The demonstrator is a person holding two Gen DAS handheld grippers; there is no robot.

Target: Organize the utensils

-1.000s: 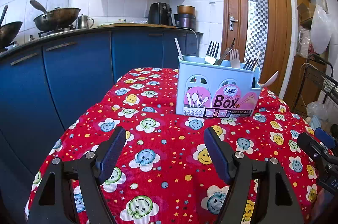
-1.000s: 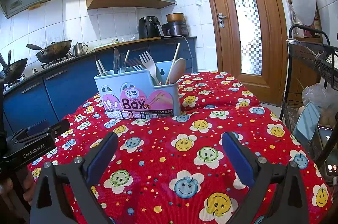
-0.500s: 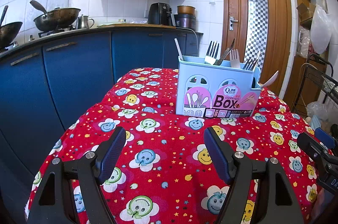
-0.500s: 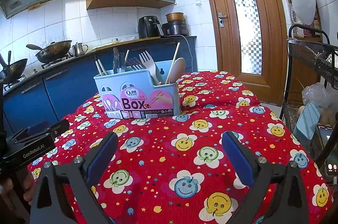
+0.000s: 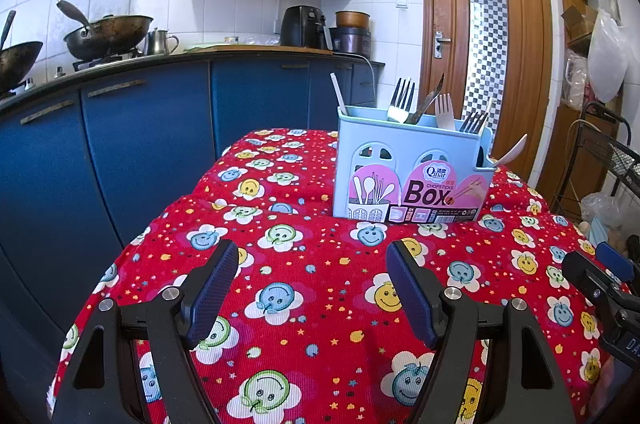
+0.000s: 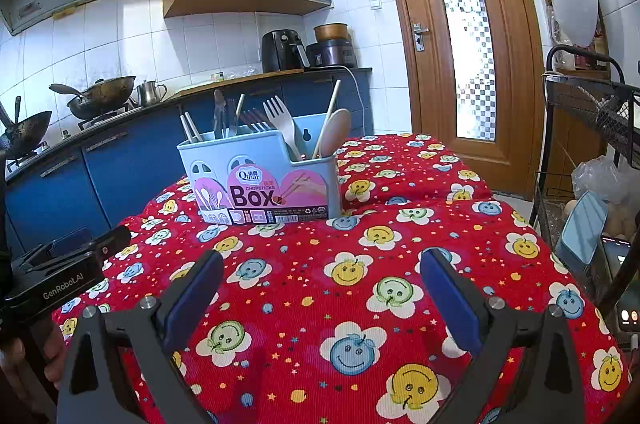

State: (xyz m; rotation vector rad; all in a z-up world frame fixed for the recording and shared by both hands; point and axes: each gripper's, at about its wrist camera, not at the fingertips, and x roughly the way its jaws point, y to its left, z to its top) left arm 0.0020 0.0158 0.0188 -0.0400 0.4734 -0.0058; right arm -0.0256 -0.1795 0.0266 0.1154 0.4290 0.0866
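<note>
On red smiley cloth [image 5: 312, 304], light plastic utensil box [image 5: 408, 176] crammed with stiff slippery forks [image 5: 400, 100], grab by handles; left gripper [image 5: 308, 288], right gripper [image 6: 320, 296] both wide, empty.

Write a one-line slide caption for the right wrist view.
Open right gripper hovers above the red smiley-face tablecloth, facing a light-blue plastic utensil box holding forks, chopsticks and a wooden spoon.

Upright pale-blue utensil box [image 6: 262, 180] on the red smiley tablecloth [image 6: 360, 296], forks [image 5: 401, 100], spoon [image 6: 335, 132], chopsticks [image 6: 188, 128] inside

Left tool [image 5: 308, 288] jaws spread wide, right tool [image 6: 320, 296] likewise, both empty
</note>
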